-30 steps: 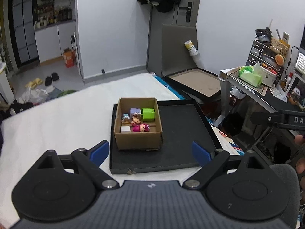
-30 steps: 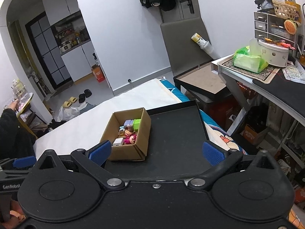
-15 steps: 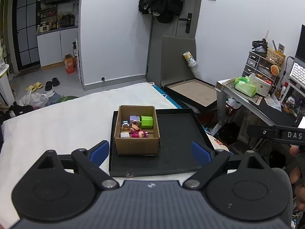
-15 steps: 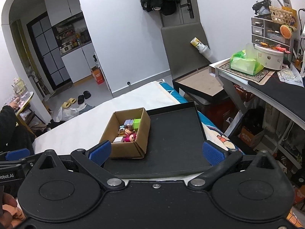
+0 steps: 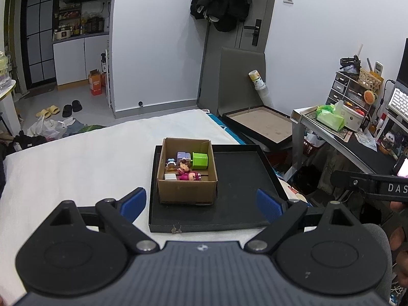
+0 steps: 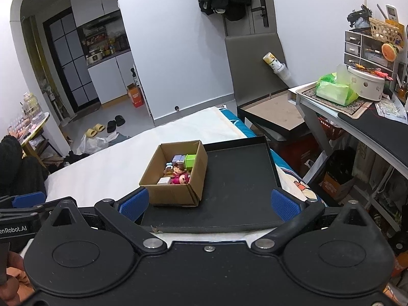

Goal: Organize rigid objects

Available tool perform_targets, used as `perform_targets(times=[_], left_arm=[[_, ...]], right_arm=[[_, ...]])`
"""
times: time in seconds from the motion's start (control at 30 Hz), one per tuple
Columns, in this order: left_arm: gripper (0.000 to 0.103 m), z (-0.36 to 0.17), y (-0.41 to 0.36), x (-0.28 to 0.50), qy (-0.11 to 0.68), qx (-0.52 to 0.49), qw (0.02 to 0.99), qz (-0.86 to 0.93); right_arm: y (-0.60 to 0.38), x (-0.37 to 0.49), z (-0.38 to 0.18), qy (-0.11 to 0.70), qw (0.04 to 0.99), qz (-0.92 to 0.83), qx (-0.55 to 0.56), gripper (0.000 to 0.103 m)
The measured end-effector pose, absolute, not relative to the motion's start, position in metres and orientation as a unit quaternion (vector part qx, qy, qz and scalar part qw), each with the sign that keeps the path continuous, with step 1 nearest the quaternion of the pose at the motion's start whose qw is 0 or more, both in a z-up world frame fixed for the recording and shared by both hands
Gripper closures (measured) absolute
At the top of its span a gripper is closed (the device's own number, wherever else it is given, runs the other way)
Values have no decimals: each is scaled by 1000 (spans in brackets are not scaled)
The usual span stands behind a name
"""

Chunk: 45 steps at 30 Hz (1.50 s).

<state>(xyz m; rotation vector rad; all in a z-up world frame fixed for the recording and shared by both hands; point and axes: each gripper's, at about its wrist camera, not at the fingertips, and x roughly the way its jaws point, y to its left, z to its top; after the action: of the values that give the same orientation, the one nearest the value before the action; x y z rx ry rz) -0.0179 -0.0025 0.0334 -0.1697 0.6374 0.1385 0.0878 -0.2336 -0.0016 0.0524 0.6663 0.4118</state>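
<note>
Cardboard box [image 5: 187, 176] sits at the left side of the black tray [image 5: 239, 178] on the white bed [image 5: 76, 158]; green cube [image 5: 200, 160], purple block [image 5: 183, 156] and figurines [image 5: 187, 172] are inside. Left gripper [image 5: 201, 202] and right gripper [image 6: 209, 204]: jaws wide apart, empty, short of the tray. Cluttered desk [image 5: 357, 142] to the right.

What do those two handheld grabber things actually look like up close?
Both are black plastic. The left gripper and the right gripper each have two round discs, angled link bars with silver rivets, and blue textured fingertips. White lettering marks their sides. A dark sleeve shows at the left.
</note>
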Motion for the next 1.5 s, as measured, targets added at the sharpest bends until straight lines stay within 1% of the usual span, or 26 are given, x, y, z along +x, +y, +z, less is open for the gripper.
perform_targets(times=[1.5], left_arm=[[11,26,3,-26,319,-87,941,66]], right_arm=[[-231,83,-6,333,921,199,22,0]])
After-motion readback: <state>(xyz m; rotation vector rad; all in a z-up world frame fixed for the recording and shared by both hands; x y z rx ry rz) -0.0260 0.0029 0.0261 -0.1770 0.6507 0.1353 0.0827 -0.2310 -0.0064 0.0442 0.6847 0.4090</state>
